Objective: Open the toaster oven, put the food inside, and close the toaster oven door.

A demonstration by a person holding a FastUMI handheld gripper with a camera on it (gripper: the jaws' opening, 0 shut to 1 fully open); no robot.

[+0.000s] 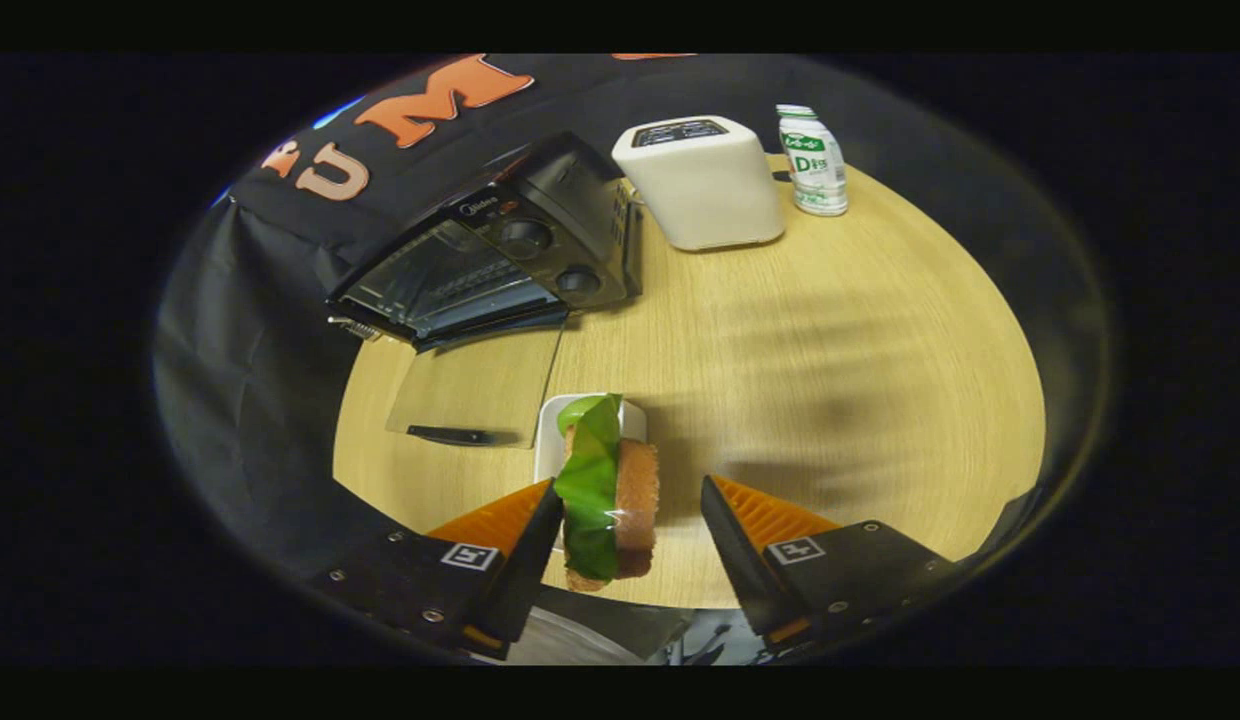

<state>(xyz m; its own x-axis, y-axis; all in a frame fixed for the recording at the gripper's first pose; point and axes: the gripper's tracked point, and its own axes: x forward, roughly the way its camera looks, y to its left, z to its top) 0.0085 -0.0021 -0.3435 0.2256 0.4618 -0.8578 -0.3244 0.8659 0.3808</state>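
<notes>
- We see the gripper (630,500) with its fingers spread wide, and a sandwich (612,490) standing on edge between them.
- The sandwich touches the left finger (528,545); the right finger (742,545) stands apart from it, so we cannot call it clamped.
- Green lettuce (588,475) covers the sandwich's left face, with bread (637,495) on its right.
- Just behind the sandwich sits a white dish (552,440) on the wooden table (830,330).
- Beyond the fingers to the left, the toaster oven (490,250) stands with its glass door (475,385) folded down flat on the table.
- A white toaster (705,185) and a small bottle (815,165) stand farther back, right of the oven.
</notes>
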